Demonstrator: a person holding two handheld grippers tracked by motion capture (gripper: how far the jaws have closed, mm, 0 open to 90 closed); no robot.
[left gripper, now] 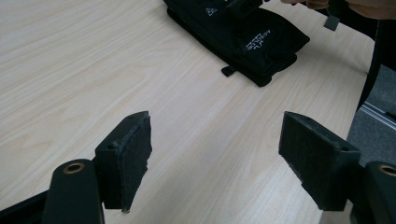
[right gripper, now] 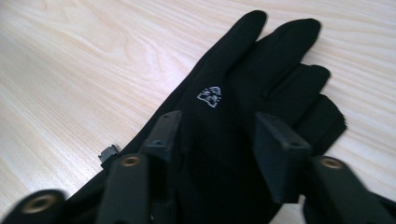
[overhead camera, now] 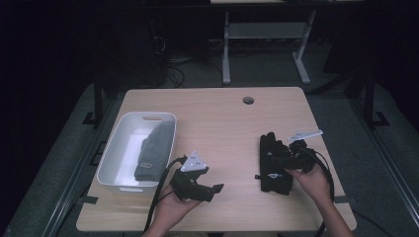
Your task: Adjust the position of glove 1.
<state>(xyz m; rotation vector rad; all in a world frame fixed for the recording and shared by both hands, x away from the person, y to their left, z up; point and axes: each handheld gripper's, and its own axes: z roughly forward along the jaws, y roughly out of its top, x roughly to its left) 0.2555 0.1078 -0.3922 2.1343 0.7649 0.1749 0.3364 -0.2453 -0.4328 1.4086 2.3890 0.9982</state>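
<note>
A pair of black gloves lies stacked flat on the right half of the wooden table. A small white logo shows on the top glove. My right gripper is right over the gloves, and in the right gripper view its jaws stand open just above the glove's palm, one on each side of the logo. My left gripper is held near the front edge and points toward the gloves. Its jaws are wide open with only bare table between them.
A white plastic bin stands at the table's left, with a grey knit beanie lying in it against the right wall. A round cable hole sits near the far edge. Beyond the table stands a white desk frame.
</note>
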